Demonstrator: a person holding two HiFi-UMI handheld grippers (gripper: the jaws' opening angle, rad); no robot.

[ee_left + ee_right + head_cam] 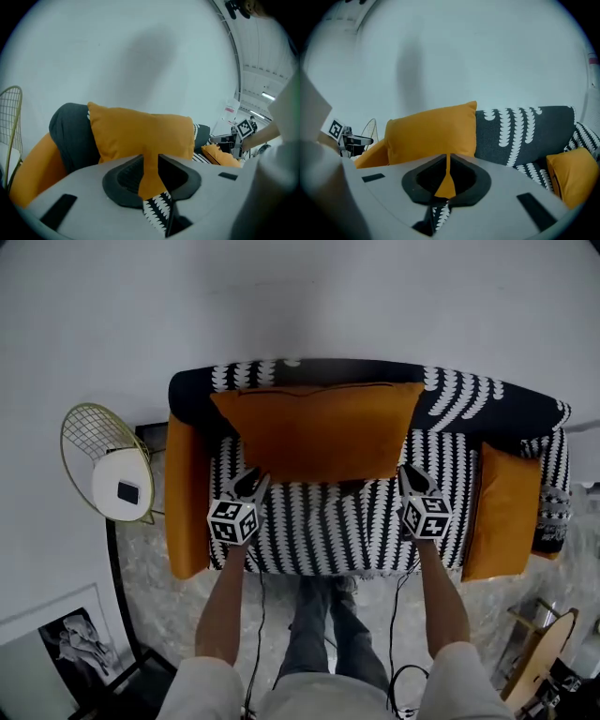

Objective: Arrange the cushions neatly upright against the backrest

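Cushion [319, 432], large and orange, stands upright on the patterned seat [328, 521], its back against the backrest [469, 395]. The left gripper [249, 482] pinches its lower left corner and the right gripper [413, 476] its lower right corner, with fabric clamped between each pair of jaws. A smaller cushion [506, 507] leans at the right armrest.

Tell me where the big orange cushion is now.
In the head view, the big cushion is in the middle of the sofa, before the backrest; the left gripper and right gripper are shut on its lower corners.
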